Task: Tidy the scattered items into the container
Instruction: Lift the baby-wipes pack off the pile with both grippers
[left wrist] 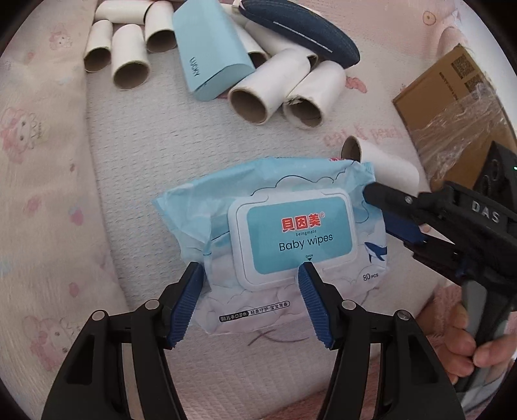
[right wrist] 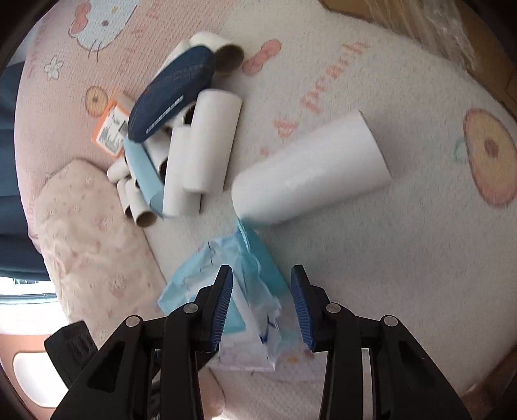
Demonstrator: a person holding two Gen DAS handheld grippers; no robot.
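While I hold the left gripper (left wrist: 250, 274) above the baby wipes pack (left wrist: 274, 239), its jaws stand wide apart, gripping nothing, one blue pad over the lid's front edge and the other at the pack's left side. I see the pack lying flat on the pink patterned bed cover (left wrist: 48, 194). My right gripper (right wrist: 261, 305) comes in at the pack's right end; its jaws straddle the crinkled wrapper there, yet the pads do not press on it. One cardboard tube (left wrist: 384, 161) lies just beside the pack's far corner. More tubes (left wrist: 129, 61), a light blue box (left wrist: 210, 55) and a dark blue pouch (left wrist: 300, 29) are heaped farther off. A taped cardboard box (left wrist: 452, 106) sits at the right.
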